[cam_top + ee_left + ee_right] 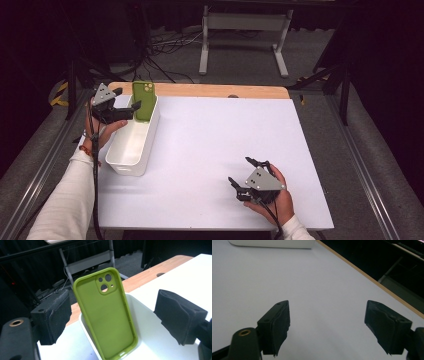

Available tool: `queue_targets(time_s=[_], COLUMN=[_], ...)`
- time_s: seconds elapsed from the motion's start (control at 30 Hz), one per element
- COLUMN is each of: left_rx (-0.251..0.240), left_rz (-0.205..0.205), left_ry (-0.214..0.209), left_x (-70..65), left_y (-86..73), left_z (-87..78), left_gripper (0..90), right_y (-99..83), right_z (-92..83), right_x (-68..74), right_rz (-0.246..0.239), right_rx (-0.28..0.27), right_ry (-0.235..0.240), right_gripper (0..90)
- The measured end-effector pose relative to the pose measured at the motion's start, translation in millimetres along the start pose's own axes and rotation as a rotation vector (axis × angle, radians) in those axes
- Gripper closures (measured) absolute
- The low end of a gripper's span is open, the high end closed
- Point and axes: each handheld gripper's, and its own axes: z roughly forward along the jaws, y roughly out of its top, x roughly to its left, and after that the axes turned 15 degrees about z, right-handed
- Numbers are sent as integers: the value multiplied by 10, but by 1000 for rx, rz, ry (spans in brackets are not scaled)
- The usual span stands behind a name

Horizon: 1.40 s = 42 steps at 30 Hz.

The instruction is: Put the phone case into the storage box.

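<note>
A green phone case (144, 100) stands upright at the far end of a white bin (127, 150), leaning on its end wall with the camera cut-out at the top. My left gripper (127, 100) is level at the bin's far left corner and points at the case. In the left gripper view the case (106, 317) stands between and just beyond the two pads (56, 315), with a gap on each side; the jaws are open. My right gripper (240, 170) rests low over the table's near right part, open, with bare table between its jaws (327, 322).
The white table top (215, 135) has a wooden strip (215, 90) along its far edge. The bin sits lengthwise along the left side. A white stand frame (245, 30) and cables lie on the floor beyond the table.
</note>
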Motion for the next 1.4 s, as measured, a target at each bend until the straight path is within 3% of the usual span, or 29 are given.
queue_targets(time_s=[0.7,1.0,1.4], left_rx=[-106,-114,-168], left_rz=[-50,-38,-22], left_ry=[-23,-39,-52], left_x=[-176,-239,-353], left_y=[-20,-49,32], left_z=[-380,-444,-624], left_gripper=[129,123,122], right_y=[9,7,-3], right_z=[4,3,-12], right_x=[3,0,-13], right_rz=[3,1,5], right_rx=[-9,-9,-15], right_ry=[-2,-4,-7], right_gripper=[216,218,220])
